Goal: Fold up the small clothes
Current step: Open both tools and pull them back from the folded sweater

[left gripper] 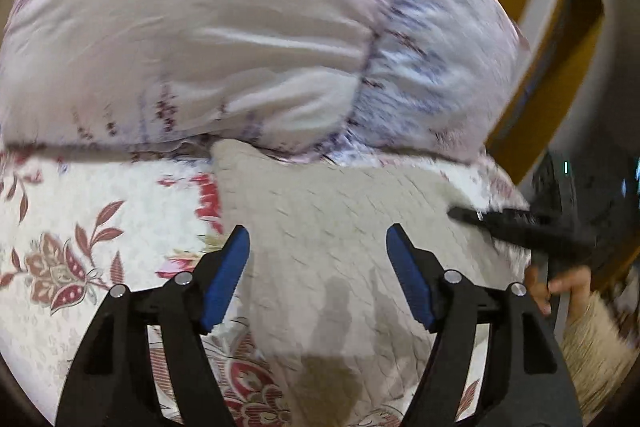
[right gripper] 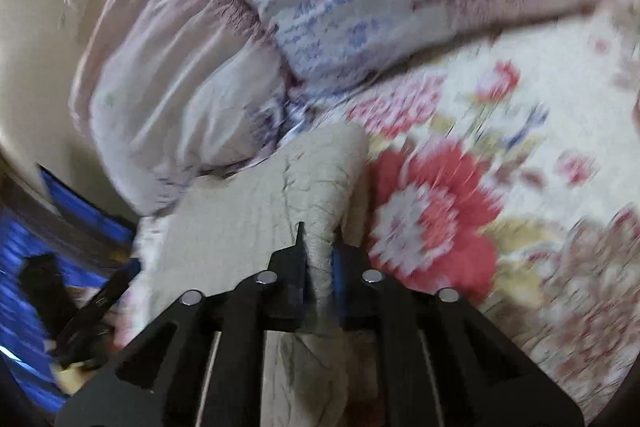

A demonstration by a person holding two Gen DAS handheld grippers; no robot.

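Now the cream garment (right gripper: 256,211) is pinched in the right gripper (right gripper: 320,247) above the flowered bedspread (left gripper: 80,227); the left gripper (left gripper: 318,259) is spread wide around it (nothing gripped). No finished fold is seen; most folding is judged left.

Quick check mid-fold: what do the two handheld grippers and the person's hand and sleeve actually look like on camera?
Both the left gripper and right gripper have matte black angular linkage frames with silver round pivot pins. The fingers carry bright blue pads. At the left view's right edge, a bare hand emerges from a fuzzy beige sleeve. No cables or markings visible.
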